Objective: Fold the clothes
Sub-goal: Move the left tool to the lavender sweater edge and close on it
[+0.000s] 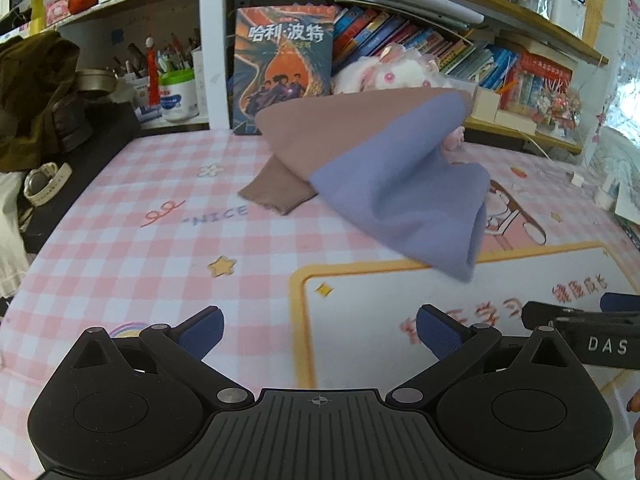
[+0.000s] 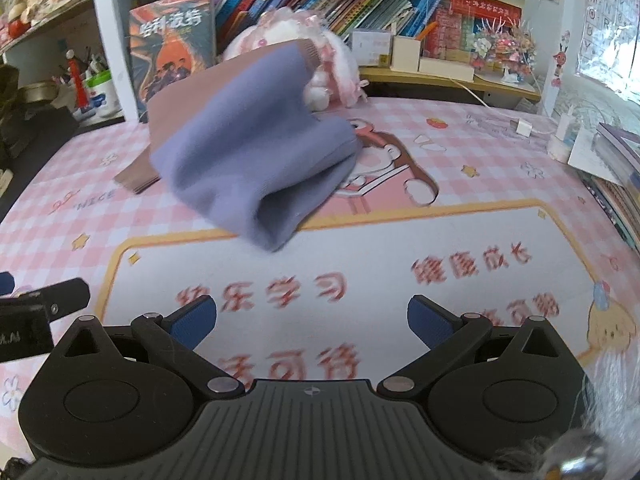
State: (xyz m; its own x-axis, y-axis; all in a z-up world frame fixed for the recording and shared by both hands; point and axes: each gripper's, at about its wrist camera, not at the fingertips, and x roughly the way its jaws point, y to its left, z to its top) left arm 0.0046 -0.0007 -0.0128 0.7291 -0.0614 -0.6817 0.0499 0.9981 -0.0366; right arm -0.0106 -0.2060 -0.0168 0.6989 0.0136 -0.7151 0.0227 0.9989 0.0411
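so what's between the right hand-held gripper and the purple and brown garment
Nothing but bare desk mat with printed red characters: in the right wrist view the open right hand-held gripper faces the garment across it.

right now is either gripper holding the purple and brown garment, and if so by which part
Nothing is held. The left gripper and right gripper are both open above the mat, and the garment sits apart from both, farther back.
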